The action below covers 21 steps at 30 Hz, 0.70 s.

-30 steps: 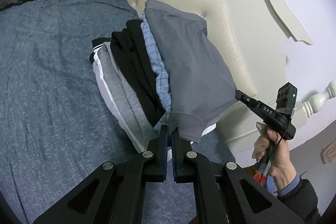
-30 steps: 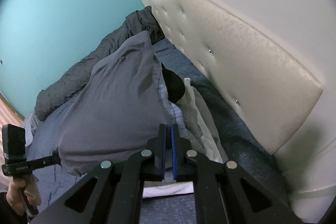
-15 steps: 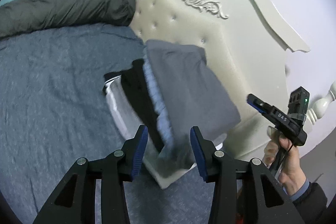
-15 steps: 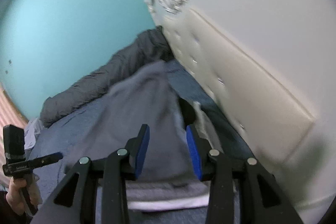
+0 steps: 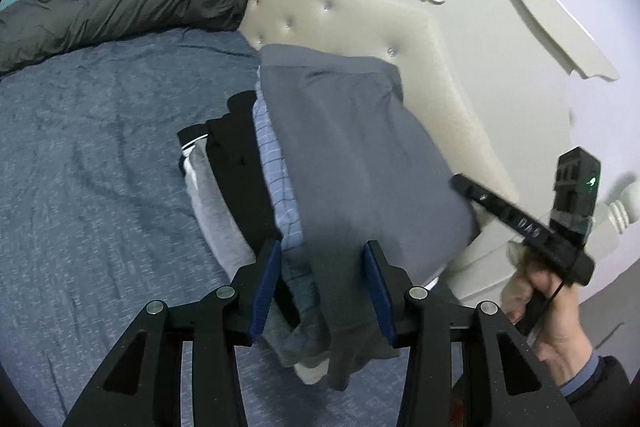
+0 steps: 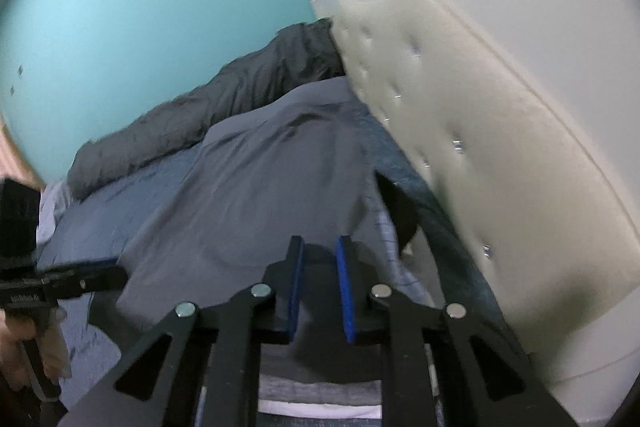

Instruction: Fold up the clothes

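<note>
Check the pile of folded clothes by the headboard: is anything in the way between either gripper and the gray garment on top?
Nothing visible. The left gripper is open right at the near edge of the gray garment, cloth showing between its pads. The right gripper, narrowly open, hangs over the same garment. The headboard stands behind the pile.

folded clothes stack (image 5: pixel 320 163), grey garment (image 6: pixel 256 195) topmost, leaning on the blue bedspread.
</note>
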Motion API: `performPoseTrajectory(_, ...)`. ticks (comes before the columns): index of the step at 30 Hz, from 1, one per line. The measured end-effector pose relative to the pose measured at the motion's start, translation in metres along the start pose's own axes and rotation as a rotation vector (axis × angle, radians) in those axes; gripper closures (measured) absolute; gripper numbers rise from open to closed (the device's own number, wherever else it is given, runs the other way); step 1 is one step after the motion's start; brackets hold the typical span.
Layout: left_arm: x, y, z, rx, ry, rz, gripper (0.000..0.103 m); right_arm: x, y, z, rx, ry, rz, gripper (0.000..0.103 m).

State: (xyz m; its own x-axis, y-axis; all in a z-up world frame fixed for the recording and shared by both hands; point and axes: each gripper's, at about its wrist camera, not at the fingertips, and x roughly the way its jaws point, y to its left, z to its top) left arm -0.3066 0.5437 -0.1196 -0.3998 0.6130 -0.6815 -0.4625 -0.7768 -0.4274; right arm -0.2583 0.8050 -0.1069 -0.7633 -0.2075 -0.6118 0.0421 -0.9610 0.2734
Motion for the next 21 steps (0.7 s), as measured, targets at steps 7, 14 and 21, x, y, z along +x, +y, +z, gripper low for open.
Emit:
performPoseTrajectory(7,-0.014,-0.004,0.0,0.016,-0.034,0.064,0.056,-0.025,-0.006,0.001,0.021,-0.063,-0.069,0.087)
performPoseTrajectory(14,-0.048,-0.021,-0.009,0.044,-0.083,0.089,0.049,-0.058,0.01,-0.003,-0.007,-0.112,-0.073,0.087)
performPoseTrajectory(21,-0.079,-0.041,-0.012,0.081,-0.128,0.086,0.046,-0.091,0.035,-0.006,-0.051,-0.136,-0.092,0.087)
